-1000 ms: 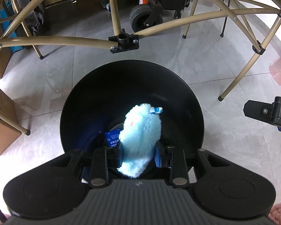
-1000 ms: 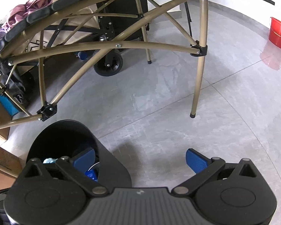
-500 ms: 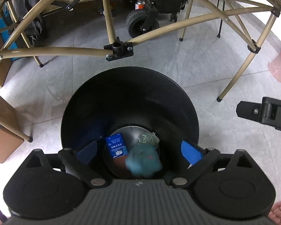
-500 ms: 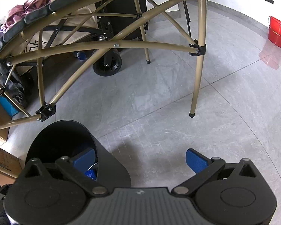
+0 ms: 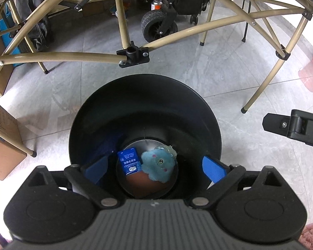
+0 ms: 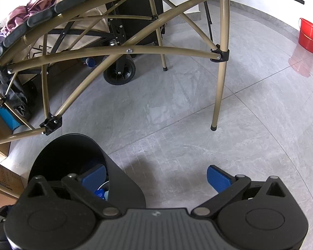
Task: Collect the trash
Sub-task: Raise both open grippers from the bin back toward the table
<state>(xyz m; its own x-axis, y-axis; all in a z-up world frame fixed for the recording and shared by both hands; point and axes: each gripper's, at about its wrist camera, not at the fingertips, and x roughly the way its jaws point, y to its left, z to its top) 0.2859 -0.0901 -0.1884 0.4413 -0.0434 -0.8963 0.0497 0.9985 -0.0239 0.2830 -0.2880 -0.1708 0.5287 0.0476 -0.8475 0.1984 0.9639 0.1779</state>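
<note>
Released since earlier frame: blue plush toy (image 5: 159, 166) now at black bin (image 5: 145, 112) bottom beside blue packet (image 5: 129, 164); left gripper (image 5: 154, 167) jaws spread, empty. Right gripper (image 6: 156, 177) jaws spread, empty. Grey tile floor (image 6: 219, 95); red bucket (image 6: 309, 35) upper right. Packet print unreadable.

a smooth, faintly glossy black plastic bin (image 5: 106, 112) is seen on polished grey stone-look floor tiles (image 5: 219, 66). inside it, a fluffy light-blue plush piece (image 5: 158, 165) and a printed blue paper packet (image 5: 129, 162) are shown. matt tan-painted metal tubing (image 6: 135, 52) is joined by black plastic brackets (image 5: 133, 54).
</note>
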